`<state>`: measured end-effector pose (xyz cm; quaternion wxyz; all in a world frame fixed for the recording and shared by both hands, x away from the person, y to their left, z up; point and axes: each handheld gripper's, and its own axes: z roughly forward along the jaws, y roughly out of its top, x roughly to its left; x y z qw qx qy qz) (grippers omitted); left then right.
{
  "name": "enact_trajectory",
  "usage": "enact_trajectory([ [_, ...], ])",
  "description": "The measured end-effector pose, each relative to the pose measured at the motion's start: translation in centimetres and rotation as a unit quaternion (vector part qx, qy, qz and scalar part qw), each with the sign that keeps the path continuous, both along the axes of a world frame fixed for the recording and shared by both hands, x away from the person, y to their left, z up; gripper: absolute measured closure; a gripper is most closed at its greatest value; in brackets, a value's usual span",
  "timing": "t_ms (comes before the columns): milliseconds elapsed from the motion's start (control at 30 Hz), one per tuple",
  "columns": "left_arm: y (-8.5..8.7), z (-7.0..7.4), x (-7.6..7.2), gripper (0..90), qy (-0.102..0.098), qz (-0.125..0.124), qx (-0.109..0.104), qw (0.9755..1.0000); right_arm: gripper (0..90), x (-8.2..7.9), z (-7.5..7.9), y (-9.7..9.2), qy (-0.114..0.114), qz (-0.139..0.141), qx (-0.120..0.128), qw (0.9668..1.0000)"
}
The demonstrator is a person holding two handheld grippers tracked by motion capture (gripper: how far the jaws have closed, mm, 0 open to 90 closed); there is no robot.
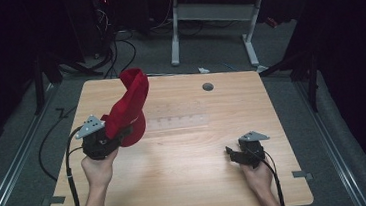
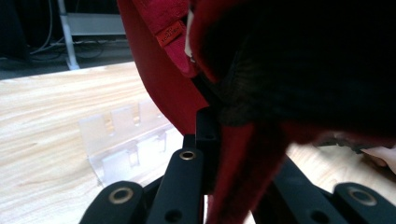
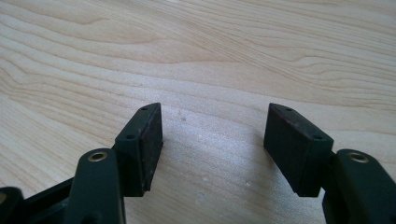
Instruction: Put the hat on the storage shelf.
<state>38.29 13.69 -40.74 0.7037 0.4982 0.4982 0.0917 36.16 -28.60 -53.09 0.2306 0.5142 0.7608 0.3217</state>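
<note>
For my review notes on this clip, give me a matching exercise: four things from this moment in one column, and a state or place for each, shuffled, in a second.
Things:
1. red cap
2. left claw
3. right claw
4. clear plastic rack

States or places:
A. jaws apart over bare wood, nothing between them
B. lying on the table near its middle
C. lifted off the table, hanging from a claw
D. shut on red fabric

Pairs: 1-C, 2-D, 3-A, 4-B
</note>
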Motion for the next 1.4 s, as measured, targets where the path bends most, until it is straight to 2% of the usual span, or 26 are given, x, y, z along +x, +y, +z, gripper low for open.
enact_trajectory([
  [67,0.1,0.1,0.1,85.4,-0.001,0.003,-0.002,1.0000,37.6,0.0,0.0,0.0,0.001,0.000,0.000,1.0000],
  [100,0.4,0.2,0.5,85.4,-0.001,0.007,-0.014,0.9999,37.5,0.0,0.0,0.0,0.001,0.000,0.001,1.0000],
  [167,0.7,0.3,0.8,85.4,-0.001,0.015,-0.019,0.9997,37.4,0.0,0.0,0.0,0.001,0.000,0.001,1.0000],
  [300,1.1,0.1,1.7,85.4,0.004,0.029,-0.016,0.9994,37.2,0.0,0.0,0.0,0.000,0.001,0.000,1.0000],
  [767,1.0,0.1,4.5,85.4,0.007,0.052,-0.012,0.9986,36.8,0.0,0.0,0.0,0.000,0.001,0.000,1.0000],
  [933,0.7,-0.1,5.7,85.5,0.012,0.059,-0.008,0.9982,36.8,0.0,0.0,0.0,0.000,0.002,0.000,1.0000],
  [1033,0.3,-0.6,6.6,85.4,0.015,0.068,0.005,0.9976,36.8,0.0,0.0,0.0,0.000,0.002,-0.001,1.0000],
  [1400,-0.7,-1.7,8.1,85.4,0.021,0.084,0.024,0.9960,36.6,0.0,0.0,0.0,0.001,0.002,0.000,1.0000],
])
